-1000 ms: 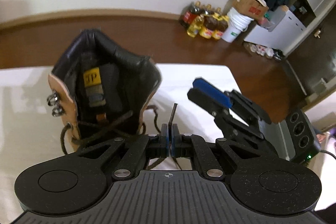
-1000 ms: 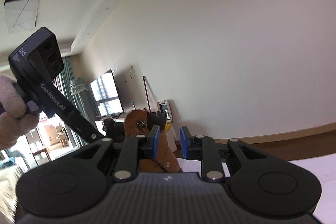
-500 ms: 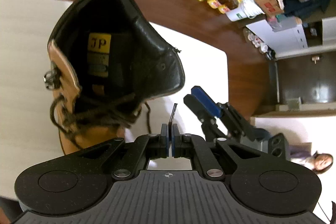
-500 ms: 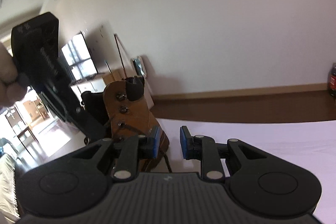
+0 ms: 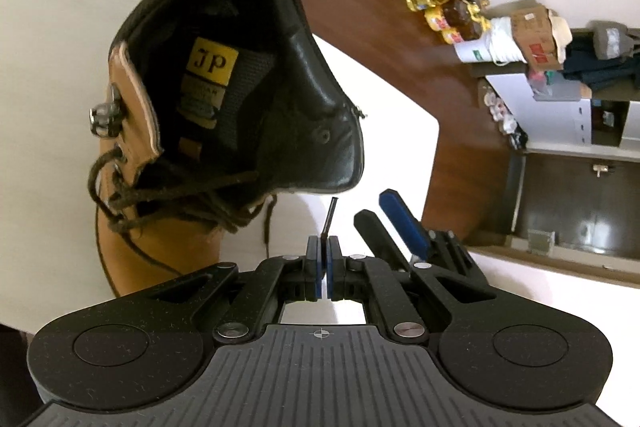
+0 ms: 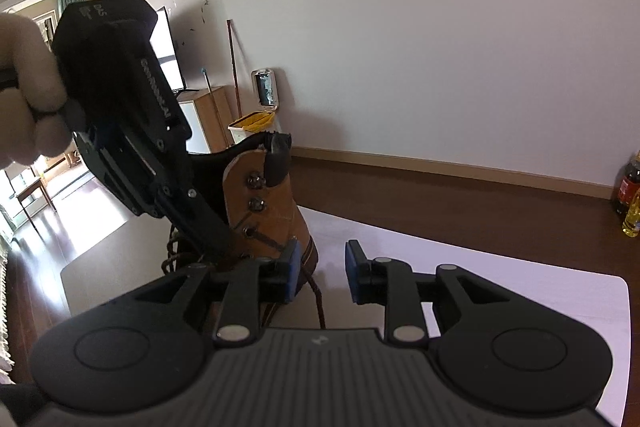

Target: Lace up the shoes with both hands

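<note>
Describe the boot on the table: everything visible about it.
The boot is a tan leather ankle boot with a black padded collar and lining, standing upright on the white table. A yellow "JP" label sits on the tongue. Dark brown lace crosses the lower eyelets loosely; the metal hooks above are unlaced. The left gripper pinches a lace tip.

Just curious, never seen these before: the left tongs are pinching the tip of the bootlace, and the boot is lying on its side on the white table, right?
Not quite: the boot stands upright, as the right wrist view shows. The left tongs do pinch the lace tip.
</note>
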